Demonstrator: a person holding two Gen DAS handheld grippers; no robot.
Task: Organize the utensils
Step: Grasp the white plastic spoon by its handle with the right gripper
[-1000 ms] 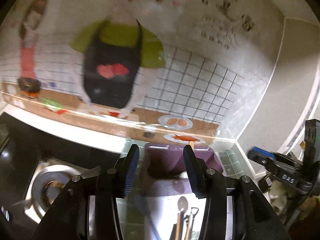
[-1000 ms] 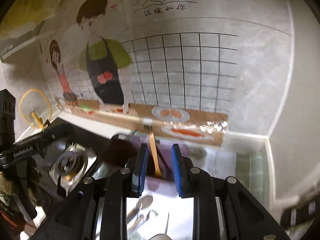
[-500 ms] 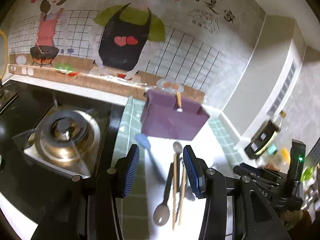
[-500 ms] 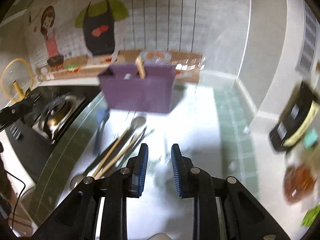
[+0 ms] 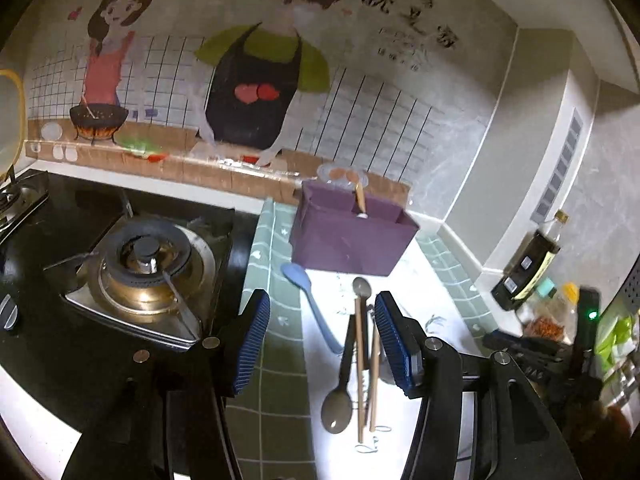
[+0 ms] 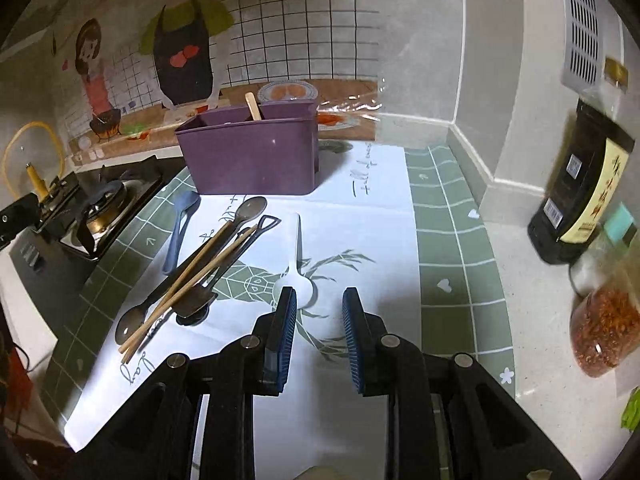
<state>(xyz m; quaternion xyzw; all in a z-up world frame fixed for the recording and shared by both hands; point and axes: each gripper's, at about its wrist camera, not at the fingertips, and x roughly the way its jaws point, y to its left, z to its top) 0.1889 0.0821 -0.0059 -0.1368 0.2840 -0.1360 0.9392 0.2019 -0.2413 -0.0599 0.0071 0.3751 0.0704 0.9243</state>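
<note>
A purple utensil holder (image 6: 252, 156) stands at the back of the counter with a wooden handle (image 6: 253, 106) sticking out; it also shows in the left wrist view (image 5: 348, 236). In front lie a blue spoon (image 6: 180, 224), dark spoons (image 6: 192, 268), wooden chopsticks (image 6: 188, 280) and a white spoon (image 6: 297, 276). My right gripper (image 6: 319, 332) is open and empty, just above the white spoon's bowl. My left gripper (image 5: 322, 344) is open and empty, above the blue spoon (image 5: 312, 300) and chopsticks (image 5: 360, 360).
A gas stove (image 5: 140, 272) sits left of the mat. A dark sauce bottle (image 6: 580, 200) and a jar of red flakes (image 6: 604, 328) stand at the right. A wall with a cartoon sticker runs behind the holder.
Both grippers have pulled back from the purple holder and tilted down towards the utensils on the mat. The right one now hangs over the white spoon.
</note>
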